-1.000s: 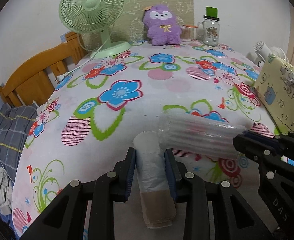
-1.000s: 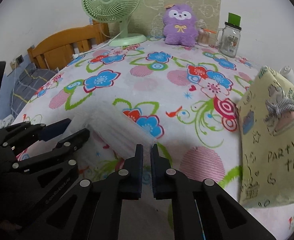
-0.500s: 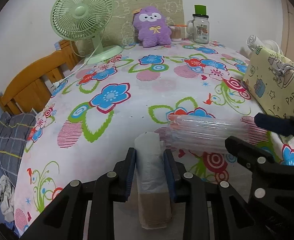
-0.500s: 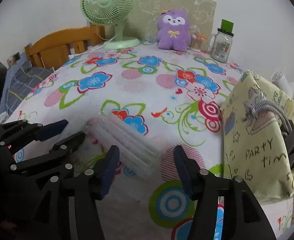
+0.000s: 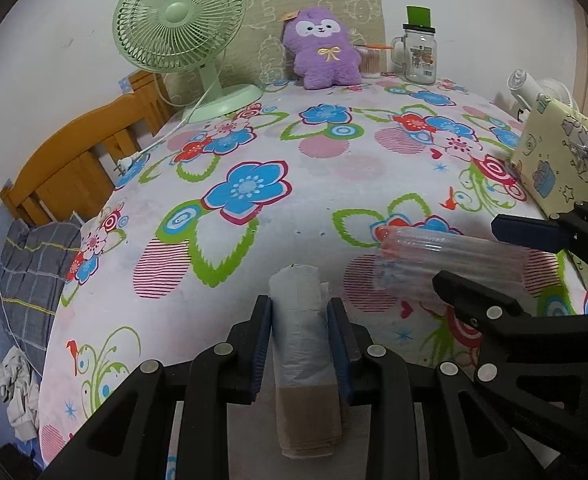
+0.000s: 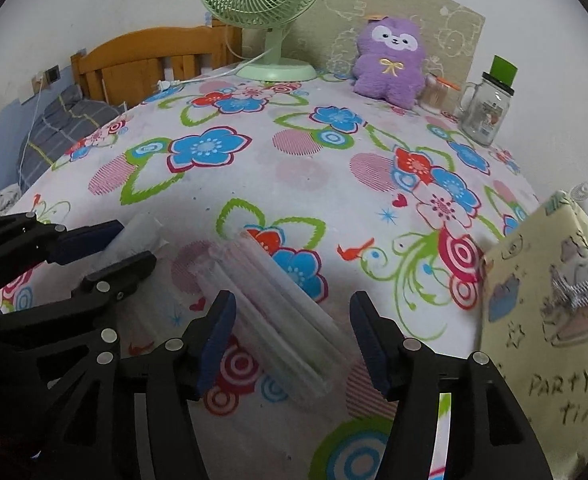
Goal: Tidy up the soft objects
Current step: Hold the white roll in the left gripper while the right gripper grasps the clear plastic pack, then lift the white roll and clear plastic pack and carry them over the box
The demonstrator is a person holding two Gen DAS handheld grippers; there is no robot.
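Bedding in grey plaid hangs far left of the flowered tablecloth, beside a wooden headboard. On the cloth's near edge the left gripper is clamped on a roll of plastic bags. Right of that roll lies a clear air-cushion sleeve, between the right gripper pads, whose jaws are opening, untouching. A yellow pouch sits at the cloth's right edge.

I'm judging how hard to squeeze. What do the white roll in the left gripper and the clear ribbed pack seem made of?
White roll: thin, matt plastic film, probably bags; it is wrinkled and translucent, with a tan paper band. Clear ribbed pack: glossy see-through plastic, seemingly air-filled tubes; highlights run along its ridges.
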